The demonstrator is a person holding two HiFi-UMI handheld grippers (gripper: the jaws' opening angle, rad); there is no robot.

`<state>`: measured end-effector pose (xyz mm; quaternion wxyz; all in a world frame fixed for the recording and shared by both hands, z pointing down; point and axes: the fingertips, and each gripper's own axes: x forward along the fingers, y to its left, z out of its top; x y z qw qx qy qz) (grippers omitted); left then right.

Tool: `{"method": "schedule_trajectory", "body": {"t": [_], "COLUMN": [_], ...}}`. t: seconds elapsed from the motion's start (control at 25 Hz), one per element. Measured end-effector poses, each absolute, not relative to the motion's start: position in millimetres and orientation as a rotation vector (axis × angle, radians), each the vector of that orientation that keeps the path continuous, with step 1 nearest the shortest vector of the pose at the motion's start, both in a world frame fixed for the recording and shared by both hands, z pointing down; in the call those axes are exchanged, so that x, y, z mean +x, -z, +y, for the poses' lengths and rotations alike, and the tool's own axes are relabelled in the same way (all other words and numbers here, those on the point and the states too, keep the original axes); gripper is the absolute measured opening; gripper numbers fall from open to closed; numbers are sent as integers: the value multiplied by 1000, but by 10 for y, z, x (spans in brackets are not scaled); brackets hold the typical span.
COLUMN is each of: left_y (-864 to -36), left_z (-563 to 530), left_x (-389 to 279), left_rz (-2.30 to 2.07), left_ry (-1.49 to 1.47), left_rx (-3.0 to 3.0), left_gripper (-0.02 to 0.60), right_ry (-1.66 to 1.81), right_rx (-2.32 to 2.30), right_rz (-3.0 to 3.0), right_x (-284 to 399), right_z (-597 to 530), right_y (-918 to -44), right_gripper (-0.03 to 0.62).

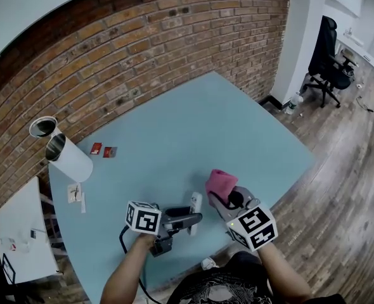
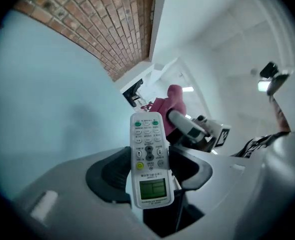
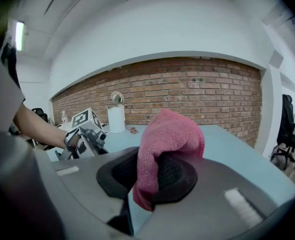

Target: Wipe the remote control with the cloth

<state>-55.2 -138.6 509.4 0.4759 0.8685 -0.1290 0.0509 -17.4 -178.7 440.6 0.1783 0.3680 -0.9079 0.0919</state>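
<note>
A red brick wall (image 1: 142, 49) is running behind a pale blue table (image 1: 193, 119) and meeting a white pillar (image 1: 299, 43). Wooden floorboards (image 1: 339, 176) are stretching out to the right, where a black office chair (image 1: 329, 56) is standing. A strip light (image 3: 19, 35) is glowing overhead. A small white side table (image 1: 22, 233) is sitting at the left.
</note>
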Motion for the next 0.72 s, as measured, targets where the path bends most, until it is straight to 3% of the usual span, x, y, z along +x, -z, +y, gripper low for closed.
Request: {"method": "schedule_trajectory", "body": {"t": [0.28,0.72], "left_y": [-4503,-4351], "left_z": [-1313,-1423], "left_x": [-522,-465], "left_rz": [40,139], "left_ry": [342,571], "left_rx": [2040,1908], "left_gripper": [242,242], "right_ry": [134,295], "right_rx": [1017,950], "right_rz": [-2616,-2584], "right_x": [-352,-498], "right_z": [-1768,-1779], "right_y": [-3863,-3854], "right_gripper": [60,60]}}
